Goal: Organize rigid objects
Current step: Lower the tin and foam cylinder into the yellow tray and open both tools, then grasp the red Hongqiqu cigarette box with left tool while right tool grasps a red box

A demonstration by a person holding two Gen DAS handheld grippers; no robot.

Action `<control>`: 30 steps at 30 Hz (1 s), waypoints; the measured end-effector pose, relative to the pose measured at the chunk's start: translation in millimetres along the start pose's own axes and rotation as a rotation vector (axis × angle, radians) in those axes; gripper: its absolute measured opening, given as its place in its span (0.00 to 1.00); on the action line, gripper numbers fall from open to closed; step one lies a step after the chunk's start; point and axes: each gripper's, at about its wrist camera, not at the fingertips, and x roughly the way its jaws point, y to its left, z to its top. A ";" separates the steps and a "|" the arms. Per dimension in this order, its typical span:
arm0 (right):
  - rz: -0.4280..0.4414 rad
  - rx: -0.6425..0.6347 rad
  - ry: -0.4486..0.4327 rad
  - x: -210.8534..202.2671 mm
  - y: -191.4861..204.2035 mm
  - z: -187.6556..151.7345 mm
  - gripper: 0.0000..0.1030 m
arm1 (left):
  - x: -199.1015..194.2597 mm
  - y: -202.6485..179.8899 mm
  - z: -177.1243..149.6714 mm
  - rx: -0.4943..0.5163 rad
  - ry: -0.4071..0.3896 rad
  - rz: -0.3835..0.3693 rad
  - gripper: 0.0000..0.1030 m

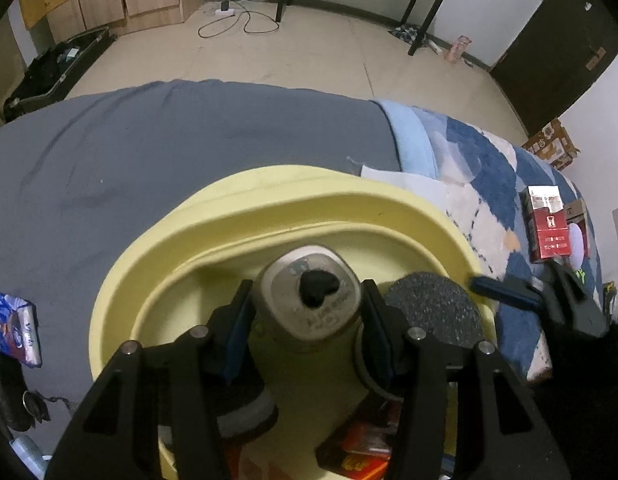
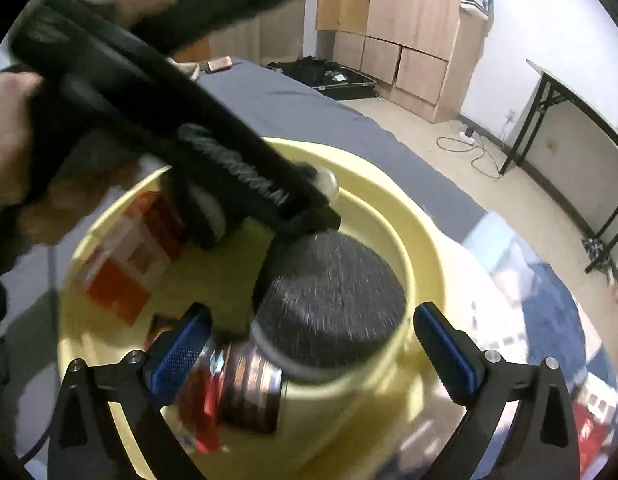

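Closest in on the left wrist view, the left gripper (image 1: 307,322) is clamped on a drink can (image 1: 311,294), both blue pads pressed against its sides, and the can sits upright down inside the yellow basin (image 1: 269,196). Right beside the can is a round black disc (image 1: 435,310) with a speckly top, leaning up near the basin's right wall, and some red and orange packets (image 1: 365,448) lie on the basin floor under the fingers. Over on the right wrist view, the right gripper (image 2: 309,344) has its jaws spread wide with nothing pinched, hovering just over the basin; the disc (image 2: 329,300) shows between them but the pads aren't touching it. A person's hand (image 2: 9,136) holds the left tool above. Further out, a red cigarette pack (image 1: 547,224) stands on the blue patterned blanket (image 1: 485,152), well apart from the basin, and a blue wrapper (image 1: 17,328) lies on the gray bedsheet (image 1: 169,140).
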 end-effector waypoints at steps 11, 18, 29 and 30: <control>-0.019 0.022 0.048 -175.8 -60.7 -87.6 1.00 | -11.3 -8.5 8.2 -0.064 -0.050 -0.015 0.82; -0.194 0.478 0.073 -224.5 -159.9 -169.2 1.00 | -39.4 -94.0 11.9 0.086 -0.084 -0.085 1.00; -0.168 0.928 0.064 -193.0 -276.4 -174.8 0.99 | 37.0 -209.2 50.0 -0.010 -0.015 -0.099 1.00; -0.158 0.954 0.075 -184.1 -283.6 -172.2 0.97 | 42.4 -210.9 55.8 -0.030 -0.011 -0.110 1.00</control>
